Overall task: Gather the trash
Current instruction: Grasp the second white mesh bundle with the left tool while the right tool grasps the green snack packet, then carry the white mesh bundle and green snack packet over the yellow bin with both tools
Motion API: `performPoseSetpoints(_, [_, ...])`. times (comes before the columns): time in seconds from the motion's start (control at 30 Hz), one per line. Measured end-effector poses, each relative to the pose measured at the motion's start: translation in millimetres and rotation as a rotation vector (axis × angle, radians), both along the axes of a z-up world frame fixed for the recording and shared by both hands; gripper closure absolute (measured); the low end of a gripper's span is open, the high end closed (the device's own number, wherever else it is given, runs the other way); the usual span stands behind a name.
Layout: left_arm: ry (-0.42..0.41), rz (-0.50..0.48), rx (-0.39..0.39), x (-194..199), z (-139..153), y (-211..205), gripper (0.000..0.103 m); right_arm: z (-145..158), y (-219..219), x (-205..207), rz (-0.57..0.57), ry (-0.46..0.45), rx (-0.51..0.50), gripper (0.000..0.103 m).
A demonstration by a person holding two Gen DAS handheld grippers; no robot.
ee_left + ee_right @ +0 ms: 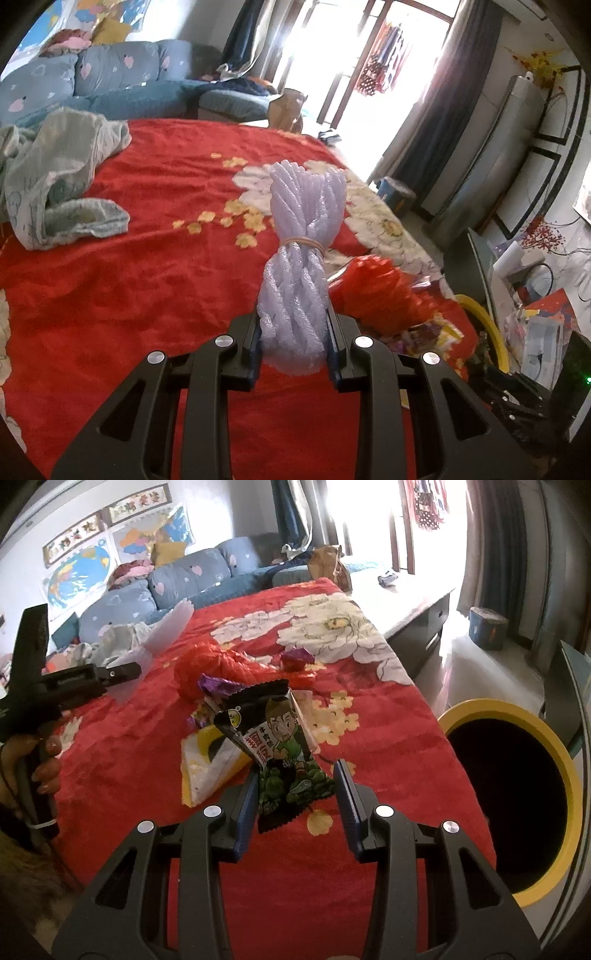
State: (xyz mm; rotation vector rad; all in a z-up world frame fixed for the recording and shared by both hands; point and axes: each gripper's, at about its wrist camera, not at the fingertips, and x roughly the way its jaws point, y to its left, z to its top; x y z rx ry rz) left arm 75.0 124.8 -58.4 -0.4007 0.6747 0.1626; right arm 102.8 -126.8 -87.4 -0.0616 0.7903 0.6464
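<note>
A red, flower-patterned bedspread fills both views, and a dark trash bin with a yellow rim stands just beside its right edge. The left gripper pinches the near end of a pale lilac foam-net bundle, tied at its middle by a rubber band; the bundle is lifted clear of the bed and juts forward. The right gripper has its jaws around the lower part of a black snack wrapper with a cartoon figure — the left pad touches it, though a firm pinch on both sides cannot be told.

More wrappers and a crumpled red bag lie just beyond on the bed.

To do this well, each grip should be squeezed snug before swinging rightward over the bin, then let go only once above its mouth.

Both grippers tilt downward toward the bed. At the far left of the right view, a hand holds the left gripper's handle.
</note>
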Motion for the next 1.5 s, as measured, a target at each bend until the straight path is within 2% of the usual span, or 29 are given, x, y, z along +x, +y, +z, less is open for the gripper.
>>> performPoseSetpoints(0.53, [-0.086,-0.078,0.029,-9,39,-33,0.077,26,-7,-4,-0.010,-0.054,0.049,0.071])
performPoseSetpoints(1.5, [-0.116,-0.251,0.067,-1,50,-104,0.077,44,-67,21,-0.177,-0.083,0.118,0.071])
